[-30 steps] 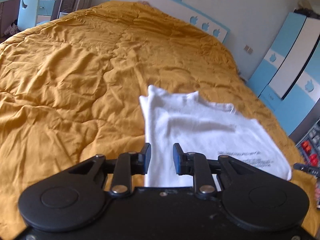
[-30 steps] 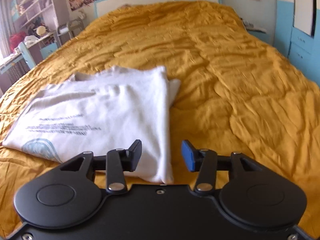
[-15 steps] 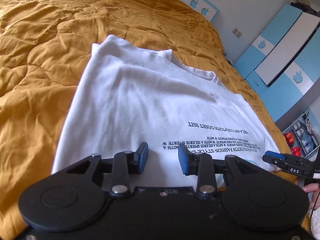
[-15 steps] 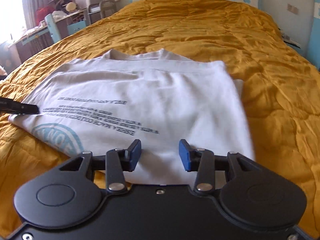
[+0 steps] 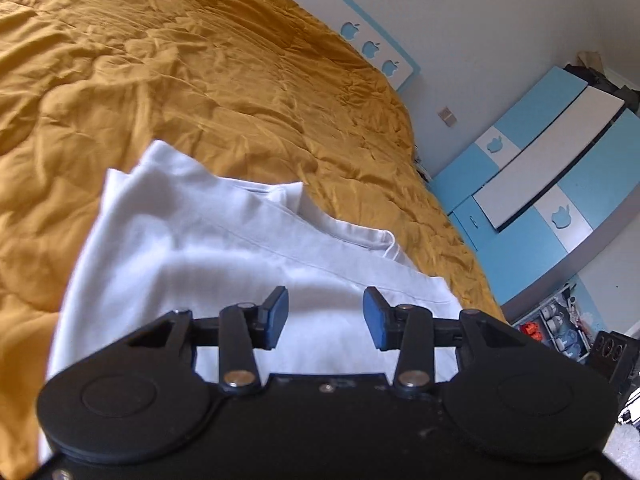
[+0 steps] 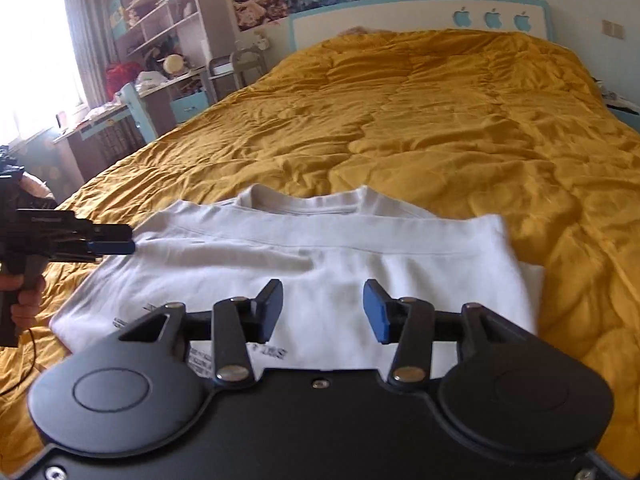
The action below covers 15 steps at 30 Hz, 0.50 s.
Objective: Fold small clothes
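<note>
Left wrist view: the left gripper (image 5: 325, 312) points down over a white T-shirt (image 5: 192, 256) that lies partly folded on a mustard-yellow quilt (image 5: 192, 80) covering the bed. The jaws are opening, with a clear gap between the blue pads (image 5: 278, 314). Nothing is clamped between them; only the shirt's cloth shows below the gap. Whether the pads touch the cloth cannot be told. The shirt's collar end points away from the camera, and a folded edge runs diagonally across the garment. Beyond the bed stand a white headboard with blue apple shapes (image 5: 370, 48) and a blue-and-white wardrobe (image 5: 552, 176) at the right.

Right wrist view: the right gripper (image 6: 323, 310) hangs above the same T-shirt (image 6: 340, 264), near its right half. Its jaws are opening, the pads (image 6: 376, 312) stand apart, and nothing is held between them. The shirt lies flat on the quilt (image 6: 440, 112) with its neckline toward the headboard (image 6: 492, 20) and a hem edge folded across its width. Black printed text shows at the shirt's near edge, partly hidden by the gripper body. At the left edge, the left gripper (image 6: 116, 244) reaches in level, its blue tip at the shirt's left side; a hand (image 6: 24, 296) holds its grip. Contact with the cloth cannot be confirmed. Shelves (image 6: 160, 20) and a cluttered desk (image 6: 132, 104) stand by the window behind.
</note>
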Each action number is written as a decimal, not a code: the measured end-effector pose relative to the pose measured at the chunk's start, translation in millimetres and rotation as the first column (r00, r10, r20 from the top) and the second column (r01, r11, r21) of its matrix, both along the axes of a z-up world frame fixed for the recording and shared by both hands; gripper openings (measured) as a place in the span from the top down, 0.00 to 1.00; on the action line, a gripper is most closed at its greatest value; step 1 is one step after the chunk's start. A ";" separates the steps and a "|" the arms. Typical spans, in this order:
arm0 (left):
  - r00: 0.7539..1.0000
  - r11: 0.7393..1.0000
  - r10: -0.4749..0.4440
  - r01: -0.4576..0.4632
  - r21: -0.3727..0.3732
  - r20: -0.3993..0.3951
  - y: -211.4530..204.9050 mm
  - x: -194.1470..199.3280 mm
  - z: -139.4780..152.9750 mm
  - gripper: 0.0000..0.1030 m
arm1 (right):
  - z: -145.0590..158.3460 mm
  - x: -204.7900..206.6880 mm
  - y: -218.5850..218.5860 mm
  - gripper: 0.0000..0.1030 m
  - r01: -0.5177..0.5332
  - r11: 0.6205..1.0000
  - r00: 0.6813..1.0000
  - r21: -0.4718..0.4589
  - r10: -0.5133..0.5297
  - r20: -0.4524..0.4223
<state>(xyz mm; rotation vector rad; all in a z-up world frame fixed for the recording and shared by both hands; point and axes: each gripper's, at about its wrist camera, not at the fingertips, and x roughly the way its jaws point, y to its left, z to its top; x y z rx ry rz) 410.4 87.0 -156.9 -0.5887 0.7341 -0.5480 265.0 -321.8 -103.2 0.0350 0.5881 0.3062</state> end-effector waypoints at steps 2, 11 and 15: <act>0.998 0.999 -0.040 0.040 -0.004 -0.043 -24.8 21.5 -9.6 0.58 | -11.1 35.2 20.6 0.56 -0.073 0.995 0.995 0.062 0.076 -0.059; 0.996 1.000 0.012 -0.012 -0.002 -0.088 -25.1 67.5 -39.0 0.57 | -41.1 103.1 25.7 0.57 0.017 1.000 0.992 0.018 -0.015 -0.123; 0.995 0.997 0.064 -0.061 0.039 -0.075 3.8 79.5 -36.3 0.56 | -40.5 109.7 -18.8 0.62 0.118 0.993 0.985 0.029 -0.114 -0.126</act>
